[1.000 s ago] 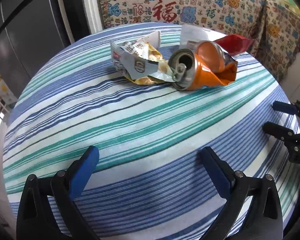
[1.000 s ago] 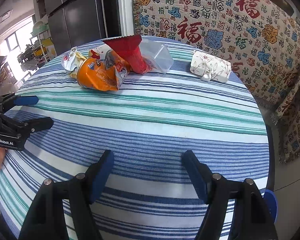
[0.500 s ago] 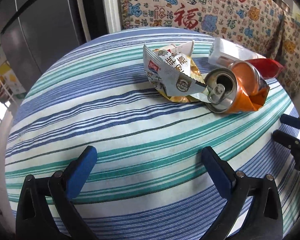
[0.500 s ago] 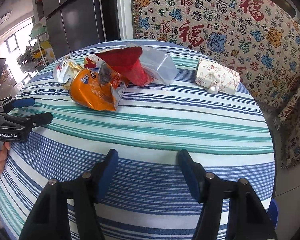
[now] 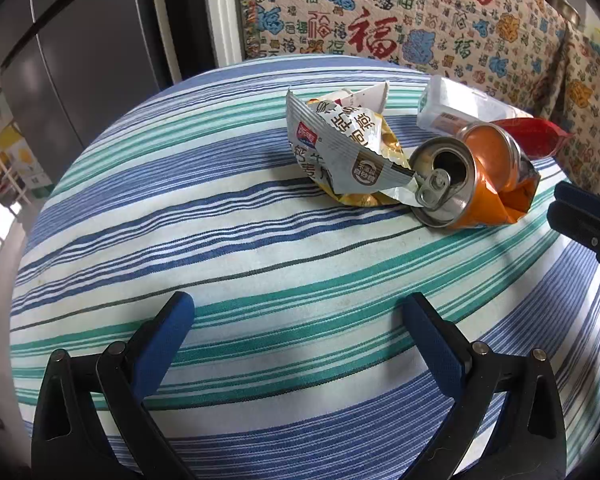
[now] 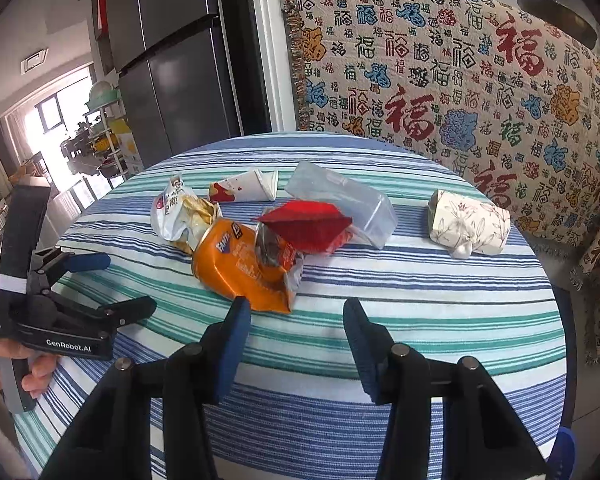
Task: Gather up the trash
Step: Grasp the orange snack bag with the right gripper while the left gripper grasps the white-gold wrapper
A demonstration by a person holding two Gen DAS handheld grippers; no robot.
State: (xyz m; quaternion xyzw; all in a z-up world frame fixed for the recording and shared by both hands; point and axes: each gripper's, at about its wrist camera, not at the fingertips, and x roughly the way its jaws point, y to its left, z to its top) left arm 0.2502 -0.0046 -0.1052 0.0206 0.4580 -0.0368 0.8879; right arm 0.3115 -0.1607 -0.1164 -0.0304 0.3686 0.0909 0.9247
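Round bench [image 6: 420, 300] draped in a blue, green and white striped cloth. Lying clustered toward its far edge: a crushed orange aluminium drink can [image 5: 476, 184] [image 6: 240, 268], touching a torn silver-and-gold foil snack wrapper [image 5: 340, 148] [image 6: 176, 216]; a crumpled red foil packet [image 6: 308, 226]; a clear plastic box [image 6: 352, 204]; a white paper cup on its side [image 6: 248, 190]; and, apart near the right edge, a floral tissue pack [image 6: 468, 226]. The left gripper [image 5: 296, 320] is hovering with jaws spread wide, nothing between them. The right gripper [image 6: 296, 316] is closing its jaws over bare cloth, its left fingertip just beside the can.
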